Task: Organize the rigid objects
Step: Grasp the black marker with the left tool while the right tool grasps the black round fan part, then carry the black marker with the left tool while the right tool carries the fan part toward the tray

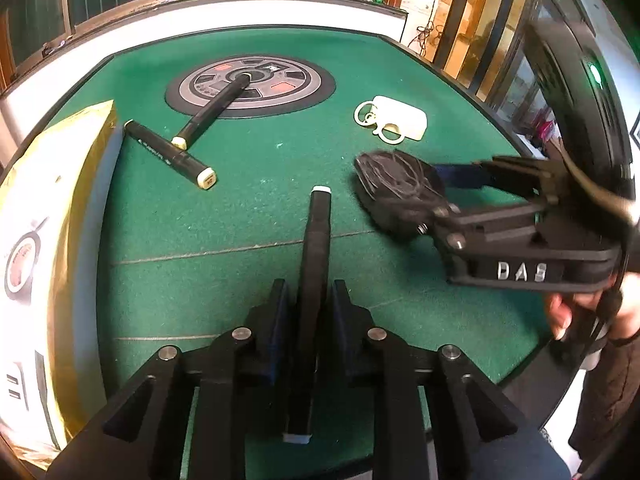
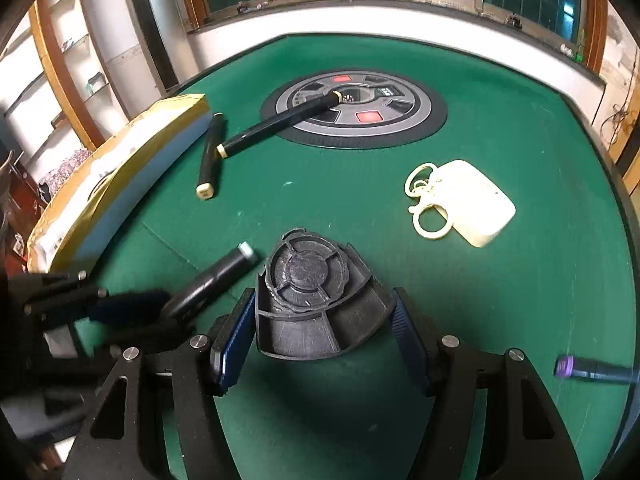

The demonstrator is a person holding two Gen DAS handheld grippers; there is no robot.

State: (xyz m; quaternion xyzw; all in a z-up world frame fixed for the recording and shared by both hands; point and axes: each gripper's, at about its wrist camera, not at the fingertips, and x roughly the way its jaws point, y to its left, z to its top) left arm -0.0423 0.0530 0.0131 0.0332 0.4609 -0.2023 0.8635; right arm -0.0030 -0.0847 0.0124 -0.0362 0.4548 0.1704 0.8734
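Near tabletop (image 2: 500, 128) front edge, L tongs (image 1: 310, 304) clamp black marker (image 1: 316, 248); R tongs (image 2: 320, 320) grip black holder (image 2: 316, 300); open felt ahead.

Left wrist view: low and close over the green tabletop (image 1: 260, 208), looking forward along its own claw (image 1: 308, 304) at bottom centre, toward the windows. Right claw (image 1: 404, 196) seen from the side at right of frame. Right wrist view: equally low, facing the same windows, own claw (image 2: 324, 320) at bottom, left claw (image 2: 160, 312) at lower left. Shared by both: round console (image 1: 250, 86) (image 2: 352, 106), two markers (image 1: 170, 154) (image 2: 210, 156), box (image 1: 48, 220) (image 2: 120, 176), white case (image 1: 400, 122) (image 2: 476, 204).
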